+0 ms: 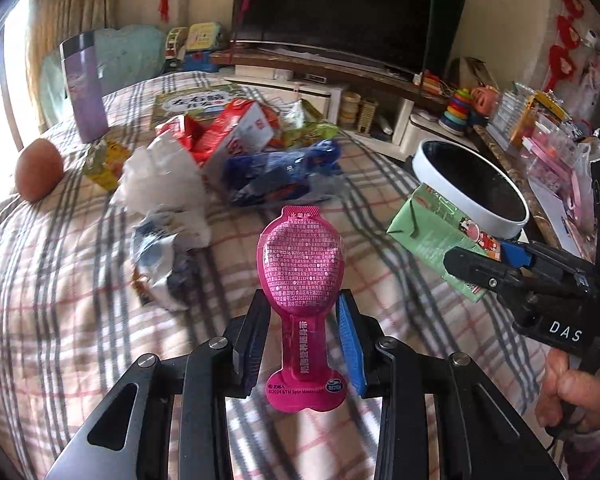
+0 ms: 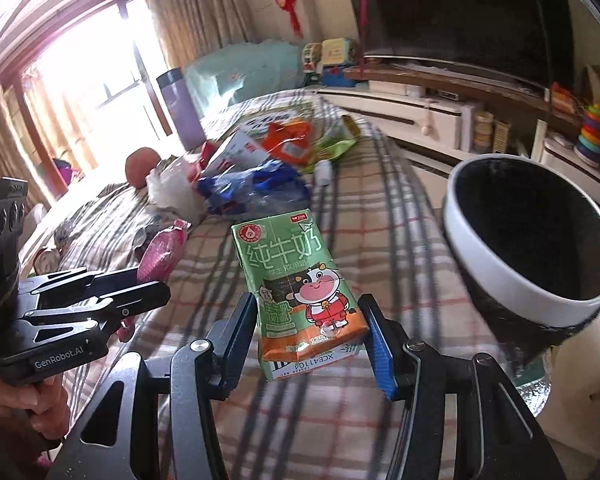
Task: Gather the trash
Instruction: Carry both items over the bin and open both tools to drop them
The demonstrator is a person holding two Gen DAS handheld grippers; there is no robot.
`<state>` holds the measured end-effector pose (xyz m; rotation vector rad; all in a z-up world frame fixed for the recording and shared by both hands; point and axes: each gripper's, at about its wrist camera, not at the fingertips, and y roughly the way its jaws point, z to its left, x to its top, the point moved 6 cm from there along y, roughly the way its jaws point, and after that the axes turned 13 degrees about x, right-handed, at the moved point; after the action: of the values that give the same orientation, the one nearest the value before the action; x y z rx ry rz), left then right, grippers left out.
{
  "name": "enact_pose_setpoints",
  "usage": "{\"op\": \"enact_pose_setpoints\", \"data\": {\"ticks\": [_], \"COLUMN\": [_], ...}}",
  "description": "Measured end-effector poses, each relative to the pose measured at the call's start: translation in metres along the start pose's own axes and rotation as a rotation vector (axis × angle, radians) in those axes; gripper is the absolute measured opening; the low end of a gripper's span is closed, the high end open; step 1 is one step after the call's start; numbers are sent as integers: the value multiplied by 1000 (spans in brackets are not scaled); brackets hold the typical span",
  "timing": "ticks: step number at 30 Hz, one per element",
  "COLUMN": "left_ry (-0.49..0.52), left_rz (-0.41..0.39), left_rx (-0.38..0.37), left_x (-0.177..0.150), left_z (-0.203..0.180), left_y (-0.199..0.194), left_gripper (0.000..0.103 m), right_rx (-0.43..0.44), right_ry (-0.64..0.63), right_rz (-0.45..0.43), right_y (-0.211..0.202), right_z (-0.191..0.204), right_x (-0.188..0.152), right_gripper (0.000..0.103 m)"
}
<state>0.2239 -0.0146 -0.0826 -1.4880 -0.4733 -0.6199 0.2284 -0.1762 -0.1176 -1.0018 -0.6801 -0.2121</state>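
Up close, glossy pink wrapper (image 1: 302,280) and green cow-print milk carton (image 2: 300,280).

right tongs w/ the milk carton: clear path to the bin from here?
Probably yes. The right tongs hold the green milk carton, and the white-rimmed bin stands open just to their right past the bed edge, with nothing between them.

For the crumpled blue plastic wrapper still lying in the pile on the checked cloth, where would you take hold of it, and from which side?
Grip the crumpled blue plastic wrapper at its near, low edge, coming from the front along the checked cloth. That edge faces the cameras uncovered, while the red and white carton leans against its far side. The thin film should pinch flat between the fingers. Both grippers look occupied now, so probably one must first be emptied.
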Motion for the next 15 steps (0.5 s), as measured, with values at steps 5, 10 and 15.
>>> {"op": "enact_pose_setpoints", "data": {"ticks": [5, 10, 15], "left_ry": [23, 45, 74], "left_rz": [-6, -6, -3], "left_rx": [-25, -58, -87], "left_x": [8, 18, 28], "left_z": [-18, -32, -50], "left_y": [3, 8, 16], "left_gripper": [32, 32, 32], "right_rx": [-18, -45, -72], "right_ry": [23, 44, 67], "right_rz": [-28, -48, -60], "right_y": [-14, -26, -37], "right_z": [-13, -27, -42], "right_x": [2, 2, 1], "right_gripper": [53, 53, 53]}}
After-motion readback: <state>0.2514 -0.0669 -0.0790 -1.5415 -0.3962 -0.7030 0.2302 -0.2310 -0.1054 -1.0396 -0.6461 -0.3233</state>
